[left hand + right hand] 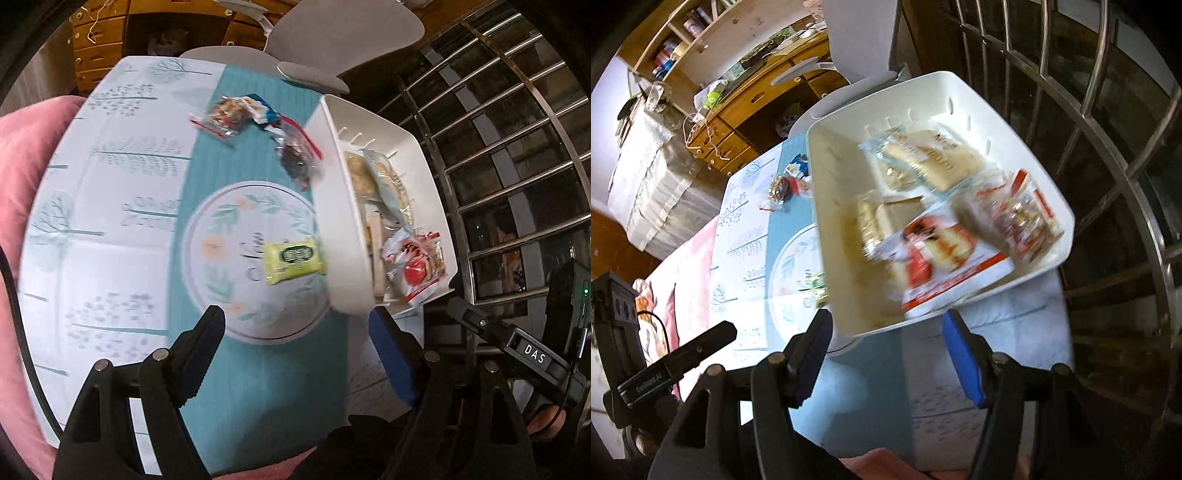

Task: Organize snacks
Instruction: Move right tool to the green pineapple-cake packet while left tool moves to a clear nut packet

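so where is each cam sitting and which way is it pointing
Left wrist view: on the left gripper, looking steeply down over open jaws at the round plate with a green packet; the person's other hand and right tool show at lower right.
Right wrist view: on the right gripper, looking down over open jaws into the white bin of snacks; the left tool shows at lower left.
Shared: the bin, the plate, the loose snacks.

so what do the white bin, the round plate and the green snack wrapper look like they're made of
White bin: looks like moulded plastic, matte, with smooth rounded corners and slots cut in its wall. Round plate: probably glazed ceramic or melamine, with a printed floral pattern and a raised rim; blur leaves it open. Green snack wrapper: thin, slightly glossy plastic film, crimped at the ends.
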Available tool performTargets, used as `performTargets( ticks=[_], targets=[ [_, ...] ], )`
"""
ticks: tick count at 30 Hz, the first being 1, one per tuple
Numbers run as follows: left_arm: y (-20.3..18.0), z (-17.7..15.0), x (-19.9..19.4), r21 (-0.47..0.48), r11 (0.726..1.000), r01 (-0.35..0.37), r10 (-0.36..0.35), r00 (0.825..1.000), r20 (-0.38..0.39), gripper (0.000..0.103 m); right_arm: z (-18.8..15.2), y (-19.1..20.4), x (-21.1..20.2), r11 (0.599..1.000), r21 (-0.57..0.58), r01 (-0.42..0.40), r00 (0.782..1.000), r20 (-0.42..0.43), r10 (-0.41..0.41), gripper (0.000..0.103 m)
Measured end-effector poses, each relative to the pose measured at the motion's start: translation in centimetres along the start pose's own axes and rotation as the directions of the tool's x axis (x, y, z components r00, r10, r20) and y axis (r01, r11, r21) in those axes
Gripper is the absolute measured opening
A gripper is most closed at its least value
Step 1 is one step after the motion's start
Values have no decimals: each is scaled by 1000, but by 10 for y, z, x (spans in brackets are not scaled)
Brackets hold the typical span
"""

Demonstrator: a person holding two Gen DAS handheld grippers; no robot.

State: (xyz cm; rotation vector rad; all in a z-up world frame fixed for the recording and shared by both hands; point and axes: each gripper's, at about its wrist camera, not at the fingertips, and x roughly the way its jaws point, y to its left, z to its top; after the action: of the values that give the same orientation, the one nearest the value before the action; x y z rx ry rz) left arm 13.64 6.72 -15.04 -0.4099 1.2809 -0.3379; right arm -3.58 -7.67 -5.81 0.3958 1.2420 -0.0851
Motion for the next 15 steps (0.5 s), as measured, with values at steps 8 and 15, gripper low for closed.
performTargets(
  ticks=[8,15],
  targets=[
    [41,10,-30,94,995,-37,42,998,-50,81,-35,46,13,994,106,8,1000,17,-10,62],
    [68,29,-51,171,978,-118,123,992,-18,82,-57,78,32,980,195,42,996,65,-56,62]
  ],
)
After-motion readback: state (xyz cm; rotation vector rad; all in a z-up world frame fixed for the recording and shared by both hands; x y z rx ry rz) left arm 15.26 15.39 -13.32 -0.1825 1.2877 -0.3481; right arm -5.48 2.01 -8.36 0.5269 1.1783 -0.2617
